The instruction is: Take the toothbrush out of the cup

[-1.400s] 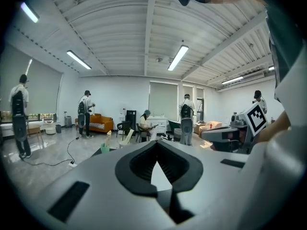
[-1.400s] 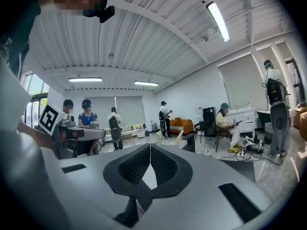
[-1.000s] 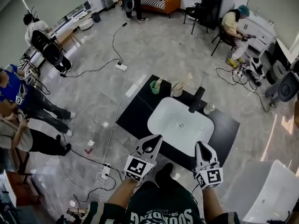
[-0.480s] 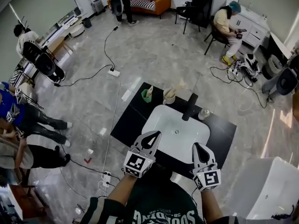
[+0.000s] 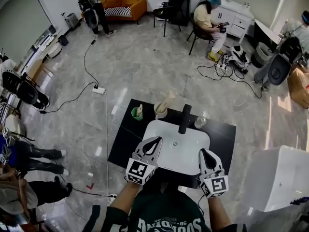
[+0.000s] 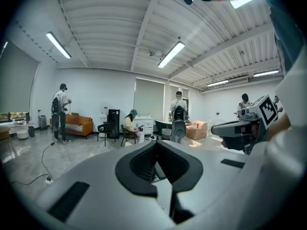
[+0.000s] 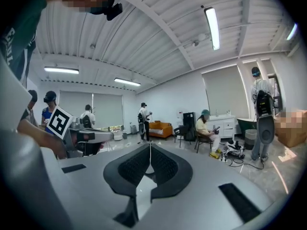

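Note:
A small green cup [image 5: 137, 114] stands at the back left of the black counter [image 5: 124, 137], with a pale toothbrush head [image 5: 140, 108] sticking out of it. Right of it a beige cup [image 5: 160, 111] holds a long pale item [image 5: 167, 101] that leans right. My left gripper [image 5: 155, 141] [image 6: 156, 143] is shut and empty, over the white sink's [image 5: 186, 153] near left rim. Also shut and empty, my right gripper [image 5: 206, 152] [image 7: 150, 146] is by the sink's near right rim. Both are well short of the cups and point roughly level into the room.
A black faucet [image 5: 184, 118] rises behind the sink, with a small clear jar [image 5: 200, 122] to its right. A white cabinet [image 5: 282, 178] stands at the right. Cables [image 5: 104, 124] lie on the floor. Several people sit or stand around the room.
The counter and sink have come closer beneath me. Both grippers have moved forward from the counter's front edge to the sink's near rim, still shut.

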Motion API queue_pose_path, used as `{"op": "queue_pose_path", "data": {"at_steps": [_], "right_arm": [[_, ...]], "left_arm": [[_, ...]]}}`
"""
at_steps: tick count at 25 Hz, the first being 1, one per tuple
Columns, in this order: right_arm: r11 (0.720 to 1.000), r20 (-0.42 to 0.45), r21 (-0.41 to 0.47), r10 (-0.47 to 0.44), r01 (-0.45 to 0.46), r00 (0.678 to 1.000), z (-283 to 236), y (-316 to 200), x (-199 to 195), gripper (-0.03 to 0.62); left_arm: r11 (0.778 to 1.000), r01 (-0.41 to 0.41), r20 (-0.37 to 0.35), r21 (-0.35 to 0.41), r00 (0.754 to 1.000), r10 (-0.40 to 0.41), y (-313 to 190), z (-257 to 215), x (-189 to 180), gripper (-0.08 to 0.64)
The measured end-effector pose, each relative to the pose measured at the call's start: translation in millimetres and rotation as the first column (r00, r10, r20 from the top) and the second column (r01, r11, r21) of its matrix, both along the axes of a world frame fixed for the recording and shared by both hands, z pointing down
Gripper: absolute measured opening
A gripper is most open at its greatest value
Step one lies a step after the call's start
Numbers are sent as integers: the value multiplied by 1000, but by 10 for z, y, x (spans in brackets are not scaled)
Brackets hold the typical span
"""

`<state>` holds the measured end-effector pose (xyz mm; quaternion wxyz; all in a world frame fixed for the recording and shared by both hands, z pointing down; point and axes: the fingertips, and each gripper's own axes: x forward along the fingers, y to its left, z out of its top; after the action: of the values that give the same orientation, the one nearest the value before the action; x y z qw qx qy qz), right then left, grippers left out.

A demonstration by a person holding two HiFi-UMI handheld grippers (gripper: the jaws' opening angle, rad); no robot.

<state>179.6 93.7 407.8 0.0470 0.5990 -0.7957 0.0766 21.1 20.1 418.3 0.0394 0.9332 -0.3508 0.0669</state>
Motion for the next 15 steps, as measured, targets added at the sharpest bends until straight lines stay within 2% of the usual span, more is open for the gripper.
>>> {"op": "queue_pose_path", "data": {"at_steps": [7, 15], "right_arm": [[989, -42, 7, 145, -145, 988, -12, -240, -18, 40], [976, -48, -3, 215, -216, 975, -43, -327, -263, 40]], "left_arm": [[993, -109, -10, 35, 994, 110, -382, 18, -11, 9], [979, -196, -5, 55, 980, 197, -699, 122, -63, 9]]}}
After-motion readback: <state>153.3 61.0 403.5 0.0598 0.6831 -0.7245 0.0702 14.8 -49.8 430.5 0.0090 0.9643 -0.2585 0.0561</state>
